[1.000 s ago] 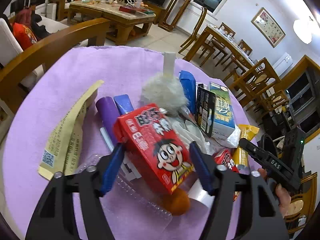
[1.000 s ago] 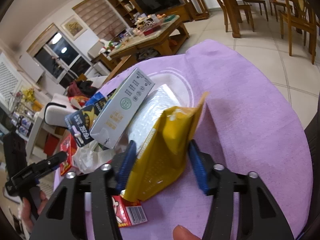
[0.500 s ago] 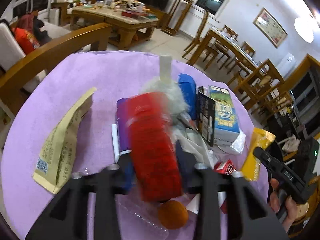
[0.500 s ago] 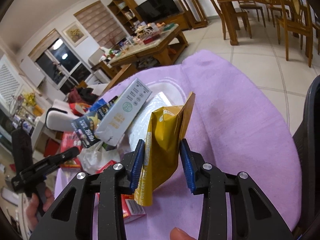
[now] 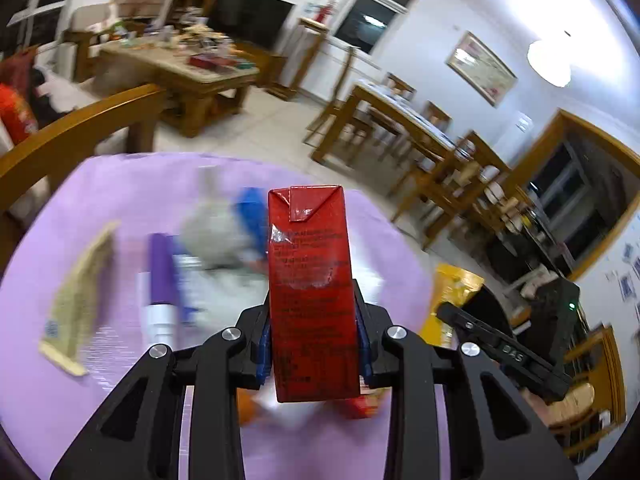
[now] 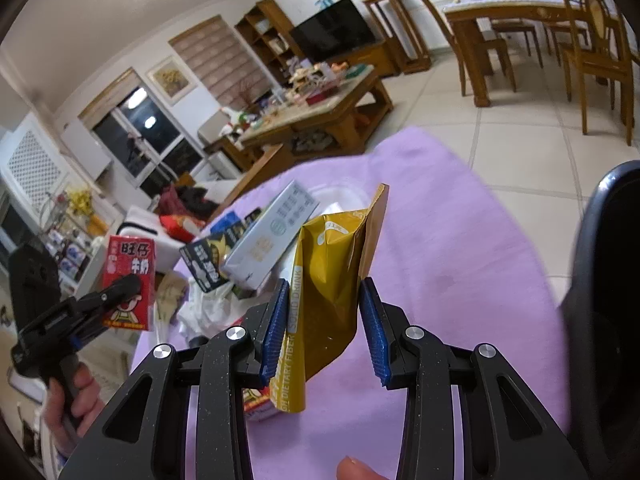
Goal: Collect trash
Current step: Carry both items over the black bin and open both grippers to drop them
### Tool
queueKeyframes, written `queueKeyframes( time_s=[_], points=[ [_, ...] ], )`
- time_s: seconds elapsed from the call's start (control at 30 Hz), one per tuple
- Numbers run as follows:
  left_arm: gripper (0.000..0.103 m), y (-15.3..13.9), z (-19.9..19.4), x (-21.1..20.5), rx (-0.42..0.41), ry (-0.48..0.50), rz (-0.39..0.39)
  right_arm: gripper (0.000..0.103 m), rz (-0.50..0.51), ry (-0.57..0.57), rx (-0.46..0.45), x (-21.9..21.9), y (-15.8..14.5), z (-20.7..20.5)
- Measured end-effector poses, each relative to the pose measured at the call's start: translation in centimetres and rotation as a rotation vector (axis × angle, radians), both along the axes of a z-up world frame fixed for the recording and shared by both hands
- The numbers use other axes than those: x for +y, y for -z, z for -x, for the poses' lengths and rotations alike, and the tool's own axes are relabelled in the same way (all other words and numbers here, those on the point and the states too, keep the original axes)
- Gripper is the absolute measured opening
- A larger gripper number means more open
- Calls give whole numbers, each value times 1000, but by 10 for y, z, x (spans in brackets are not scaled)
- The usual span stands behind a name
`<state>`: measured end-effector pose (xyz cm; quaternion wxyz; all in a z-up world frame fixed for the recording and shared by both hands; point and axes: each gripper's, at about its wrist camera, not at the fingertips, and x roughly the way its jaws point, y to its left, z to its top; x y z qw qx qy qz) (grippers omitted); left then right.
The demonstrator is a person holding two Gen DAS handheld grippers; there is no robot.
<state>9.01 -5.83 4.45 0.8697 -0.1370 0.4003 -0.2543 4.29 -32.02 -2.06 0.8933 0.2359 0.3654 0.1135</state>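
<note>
The red milk carton [image 5: 312, 292] stands upright in the centre of the left wrist view, lifted clear of the blurred heap of trash on the purple cloth [image 5: 120, 184] behind it. It looks like a small, stiff paper box, probably light and likely empty, with flat sides that give the pads a sure bearing; taking it low across its two narrow sides, as here, seems sound, though a hard squeeze could buckle it. The left gripper [image 5: 314, 344] is closed down to the carton's width, its blue pads pressed against both sides near the base. In the right wrist view the gold drink pouch [image 6: 332, 288] rises through the middle of the frame, above the cloth and in front of the grey-white box [image 6: 272, 240]. It is thin, crinkled foil, soft and slippery, so it would fold or slide rather than resist; the thicker sealed edge is the better place to pinch. The right gripper [image 6: 324, 332] is part open: the left pad touches the pouch's edge, while the right pad stands off with a visible gap, so the hold looks loose at best.
</note>
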Motion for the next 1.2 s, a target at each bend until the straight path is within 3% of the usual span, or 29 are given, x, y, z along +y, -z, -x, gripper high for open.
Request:
queueKeyframes(
  time_s=[0.33, 0.57, 0.7, 0.9, 1.2],
  points=[
    [32, 1, 13, -160, 0, 303, -10, 37, 72, 204, -18, -118, -14, 68],
    [32, 30, 32, -271, 51, 494, -25, 37, 188, 300, 67, -181, 11, 112],
    [32, 55, 34, -322, 89, 562, -84, 37, 232, 318, 121, -201, 28, 127],
    [32, 89, 35, -363, 131, 588, -213, 37, 244, 281, 183, -210, 56, 136],
    [33, 101, 46, -377, 103, 611, -367, 37, 230, 213, 239, -210, 70, 129]
  ],
)
